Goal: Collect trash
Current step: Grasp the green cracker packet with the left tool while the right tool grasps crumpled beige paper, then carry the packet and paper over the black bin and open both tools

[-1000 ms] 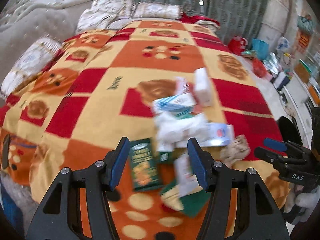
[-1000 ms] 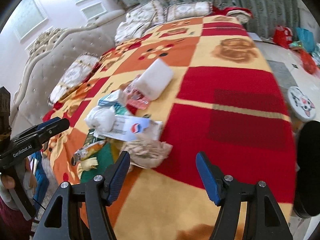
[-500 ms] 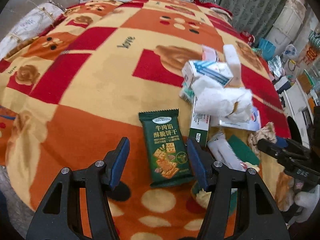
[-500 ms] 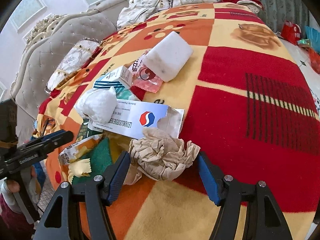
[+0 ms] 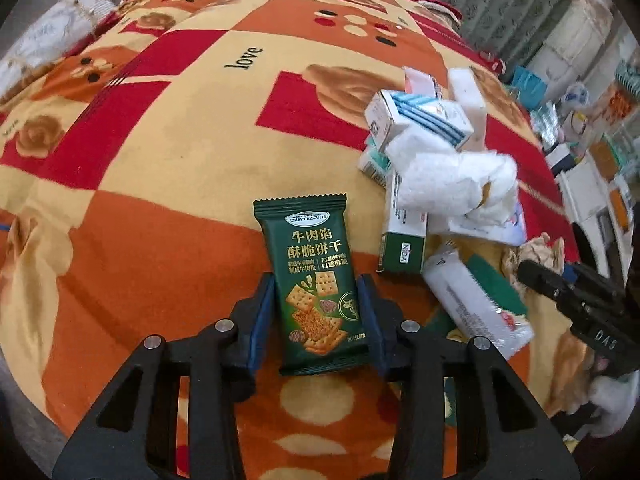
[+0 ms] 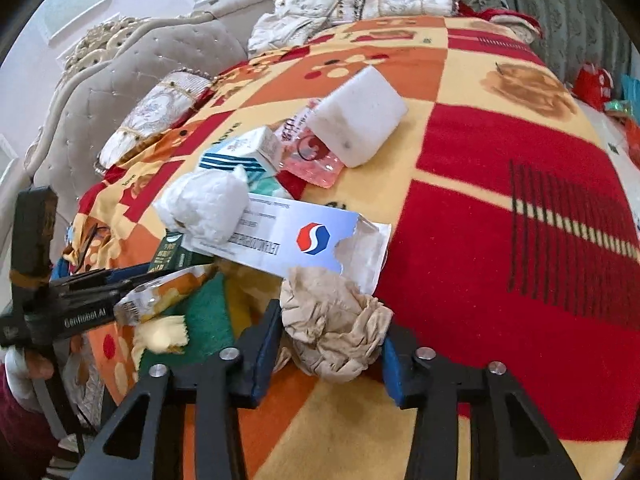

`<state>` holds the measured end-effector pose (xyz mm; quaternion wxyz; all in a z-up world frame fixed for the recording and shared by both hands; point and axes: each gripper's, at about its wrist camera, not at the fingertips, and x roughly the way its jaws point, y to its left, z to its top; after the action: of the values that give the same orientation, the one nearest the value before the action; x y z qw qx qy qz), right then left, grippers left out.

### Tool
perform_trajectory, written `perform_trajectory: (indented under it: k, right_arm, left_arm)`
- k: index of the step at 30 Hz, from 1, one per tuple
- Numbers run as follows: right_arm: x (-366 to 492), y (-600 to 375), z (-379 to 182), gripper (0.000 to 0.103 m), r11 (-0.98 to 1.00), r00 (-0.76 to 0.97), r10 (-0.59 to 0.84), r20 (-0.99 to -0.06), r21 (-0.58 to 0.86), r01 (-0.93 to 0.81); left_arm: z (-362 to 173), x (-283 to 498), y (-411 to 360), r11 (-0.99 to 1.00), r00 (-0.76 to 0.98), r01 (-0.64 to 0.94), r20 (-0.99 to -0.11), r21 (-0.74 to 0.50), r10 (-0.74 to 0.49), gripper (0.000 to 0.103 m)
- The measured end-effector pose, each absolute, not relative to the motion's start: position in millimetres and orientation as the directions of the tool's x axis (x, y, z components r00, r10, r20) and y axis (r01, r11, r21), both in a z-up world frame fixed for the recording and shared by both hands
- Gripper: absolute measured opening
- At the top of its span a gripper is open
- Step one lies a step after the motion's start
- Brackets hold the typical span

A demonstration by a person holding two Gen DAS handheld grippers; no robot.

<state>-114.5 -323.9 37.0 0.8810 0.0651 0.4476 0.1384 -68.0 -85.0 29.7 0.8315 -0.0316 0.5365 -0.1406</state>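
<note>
With both grippers down at the near edge of the bed (image 5: pixel 168 152), two pieces of trash bracketed at once.

At 6 o'clock in the left wrist view: left gripper (image 5: pixel 316 304) closing, blue pads against both long edges of the green biscuit packet (image 5: pixel 316 276), lying flat on the blanket. Grasp counted as made, though barely. Risk here: slick, thin foil buckling or sliding out between the pads on the lift, since only the edges are pinched; blanket pile possibly caught along with it.

From 1 to 3 o'clock: heap of remaining trash, namely a blue-striped carton (image 5: pixel 420 116), a white tissue wad (image 5: pixel 452 176), a green-ended box (image 5: pixel 404 248) and a clear wrapper (image 5: pixel 476 300), just beside the packet. A sideways drag likely to scatter them.

At 6 o'clock in the right wrist view: right gripper (image 6: pixel 330 340) closing around the crumpled brown paper ball (image 6: pixel 332 324), pads touching its flanks. Soft paper apt to compress and slip, or to snag the torn white envelope (image 6: pixel 288 236) touching its far side and pull that off the bed.

No bin in view; drop-off place impossible to tell.
</note>
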Motion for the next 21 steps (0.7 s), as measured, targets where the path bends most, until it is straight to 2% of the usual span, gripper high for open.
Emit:
perform_trajectory:
  k: [11, 21]
  right_arm:
    - [-141.2, -345.1, 87.5, 0.038, 0.942, 0.653, 0.332, -0.681, 0.265, -0.203]
    - [-158.6, -366.8, 100.8, 0.038, 0.950, 0.689, 0.304, -0.658, 0.263, -0.169]
  left_arm:
    - [96.2, -82.1, -100.1, 0.943, 0.498, 0.259, -0.808, -0.208, -0.315, 0.039]
    - [120.2, -90.9, -156.7, 0.921, 0.522, 0.347, -0.780, -0.176, -0.346, 0.039]
